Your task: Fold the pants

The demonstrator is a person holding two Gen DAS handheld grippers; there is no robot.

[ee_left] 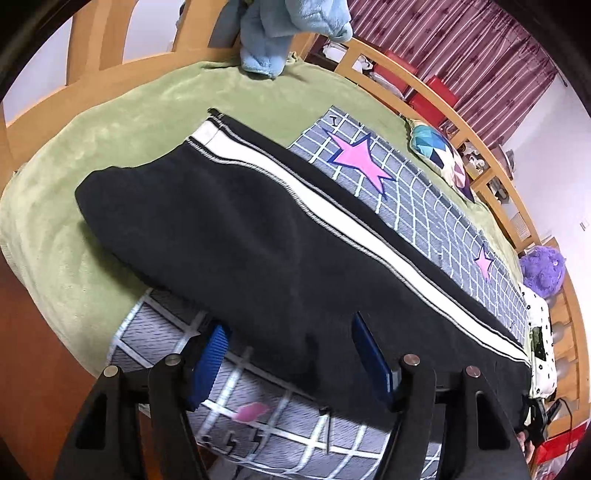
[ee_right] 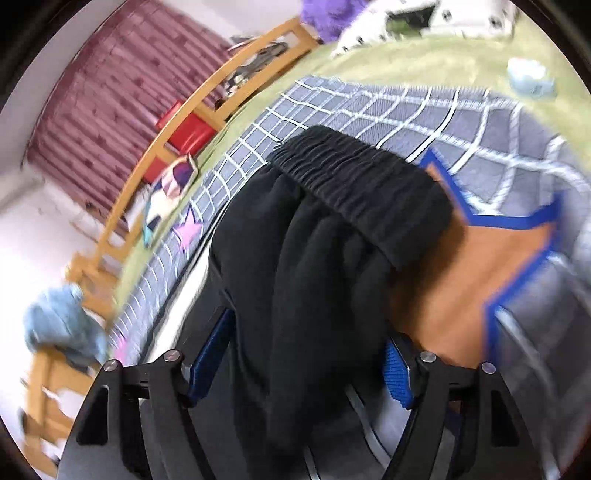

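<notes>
Black pants with a white side stripe lie folded lengthwise across a grey checked blanket on the bed. My left gripper is open at the pants' near edge, its blue pads standing well apart with the black cloth lying between them. In the right wrist view, the gathered elastic waistband is at the far end of the pants. My right gripper is open with a bunched fold of the cloth between its pads, which do not press on it.
A green bedcover lies under the blanket. A wooden rail runs along the far side, with a patterned cushion and a purple plush toy near it. A light blue garment hangs at the bed's end.
</notes>
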